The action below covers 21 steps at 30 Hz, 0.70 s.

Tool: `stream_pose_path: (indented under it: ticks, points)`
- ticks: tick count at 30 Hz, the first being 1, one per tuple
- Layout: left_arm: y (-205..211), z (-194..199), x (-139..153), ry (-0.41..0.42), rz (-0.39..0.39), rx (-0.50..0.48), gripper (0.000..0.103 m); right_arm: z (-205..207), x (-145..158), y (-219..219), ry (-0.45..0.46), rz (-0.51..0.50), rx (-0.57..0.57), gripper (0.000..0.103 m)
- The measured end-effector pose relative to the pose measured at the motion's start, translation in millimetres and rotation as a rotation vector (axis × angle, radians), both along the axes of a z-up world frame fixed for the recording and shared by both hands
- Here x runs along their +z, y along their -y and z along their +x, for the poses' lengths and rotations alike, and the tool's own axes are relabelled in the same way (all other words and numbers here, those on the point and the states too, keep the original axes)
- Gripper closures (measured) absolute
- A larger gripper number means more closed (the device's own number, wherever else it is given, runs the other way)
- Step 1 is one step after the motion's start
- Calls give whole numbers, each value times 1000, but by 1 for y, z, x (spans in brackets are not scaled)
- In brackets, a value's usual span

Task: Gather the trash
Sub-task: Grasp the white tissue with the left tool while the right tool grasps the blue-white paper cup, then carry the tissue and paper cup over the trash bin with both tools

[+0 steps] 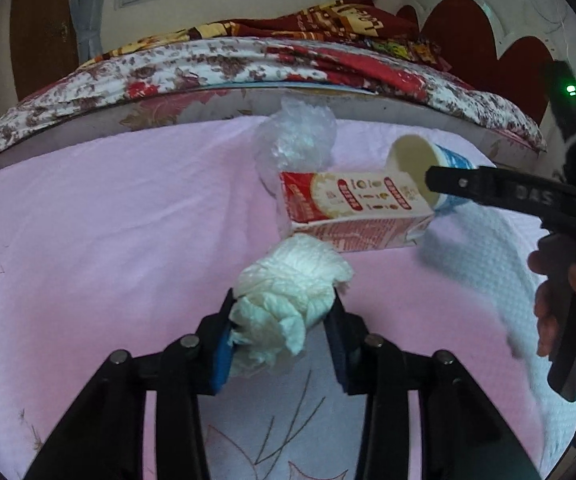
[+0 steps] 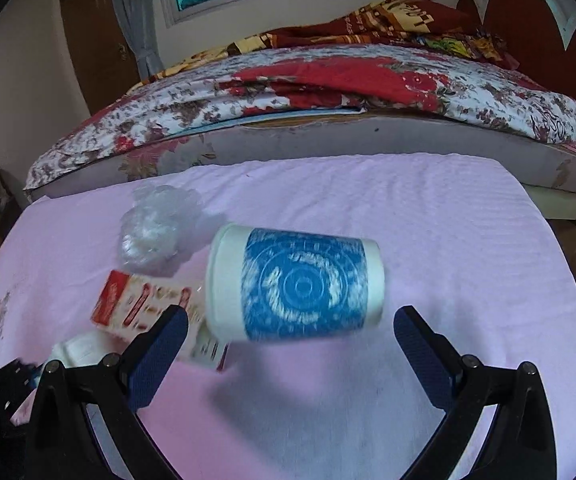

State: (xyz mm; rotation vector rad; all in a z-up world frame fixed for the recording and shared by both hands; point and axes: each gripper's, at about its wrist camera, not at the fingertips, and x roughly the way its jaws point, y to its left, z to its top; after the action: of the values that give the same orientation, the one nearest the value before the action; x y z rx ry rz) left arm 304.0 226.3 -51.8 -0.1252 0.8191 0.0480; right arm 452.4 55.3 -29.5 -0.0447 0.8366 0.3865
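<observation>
In the left wrist view my left gripper is shut on a crumpled white tissue, its blue pads pressing both sides. Just beyond lies a red-and-white carton on its side, with a clear crumpled plastic bag behind it. A blue-and-white paper cup lies beside the carton; one finger of my right gripper crosses in front of it. In the right wrist view my right gripper stands open, and the cup lies just past its fingertips, untouched. The carton, bag and tissue lie to the left.
Everything rests on a pink cloth over a low surface. A white textured cloth lies at its right. Behind it runs a bed with a floral cover. A hand holds the right gripper's handle.
</observation>
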Motion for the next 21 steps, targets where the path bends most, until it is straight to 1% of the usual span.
stream_pose_path:
  ticks: [4, 5, 6, 8, 11, 13, 16, 21]
  points:
    - [-10, 2, -1, -11, -27, 28, 62, 11, -4, 2, -28, 21, -23, 1]
    - [-11, 3, -2, -14, -27, 31, 62, 12, -4, 3, -35, 23, -29, 5]
    - [-12, 3, -3, -20, -29, 30, 62, 13, -4, 3, -39, 26, -26, 14]
    - [-11, 2, -4, -24, -24, 23, 62, 11, -4, 3, -45, 13, -16, 14]
    - [-6, -3, 0, -11, -16, 10, 62, -3, 2, 5, 7, -37, -6, 14]
    - [0, -8, 4, 5, -3, 0, 62, -14, 6, 8, 32, -50, 2, 14]
    - [11, -18, 13, 26, 3, -25, 62, -42, 16, 20, 96, -90, 11, 14]
    - [38, -42, 28, 67, 29, -77, 62, -90, 33, 49, 163, -120, 22, 14]
